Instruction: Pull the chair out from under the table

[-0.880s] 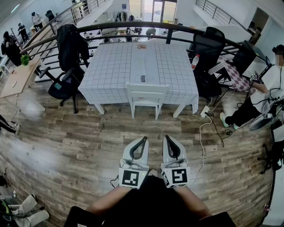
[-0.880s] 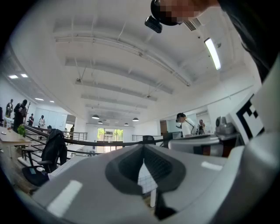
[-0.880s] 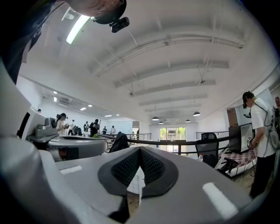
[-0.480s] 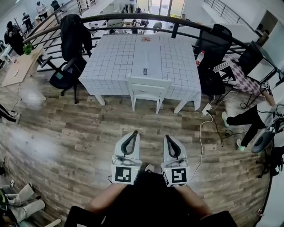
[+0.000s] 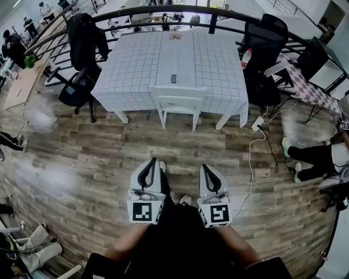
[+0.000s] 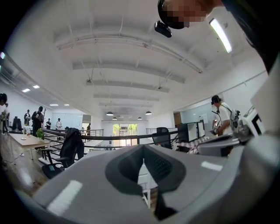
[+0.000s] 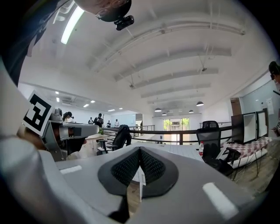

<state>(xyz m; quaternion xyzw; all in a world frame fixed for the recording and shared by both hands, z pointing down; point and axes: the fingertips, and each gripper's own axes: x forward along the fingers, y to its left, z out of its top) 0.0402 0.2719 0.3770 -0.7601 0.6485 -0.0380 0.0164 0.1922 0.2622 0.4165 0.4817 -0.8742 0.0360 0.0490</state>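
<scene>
Open wooden floor (image 5: 98, 158) is stretching up to the white chair (image 5: 179, 93), tucked against the table (image 5: 131, 71). A black office chair (image 5: 82, 54) is crowding the table's left side, a black chair (image 5: 264, 49) its right, where a white cable (image 5: 250, 163) is trailing across the floor.

Floor (image 5: 82, 163): wood-look planks, brown and grey. A dark curved railing (image 5: 142, 11) bounds the far side. One black office chair (image 5: 76, 92) stands at the left with a dark jacket (image 5: 84, 38) over its back; a second office chair (image 5: 264, 38) stands at the right. Wooden desk (image 5: 22, 90) at far left. A white power strip (image 5: 257, 123) lies on the floor. Ceiling (image 7: 175, 65) white, beamed, with a strip light (image 7: 72, 24) and round hanging lamps (image 7: 199, 104). Bright window (image 7: 175, 124) at the far end.
</scene>
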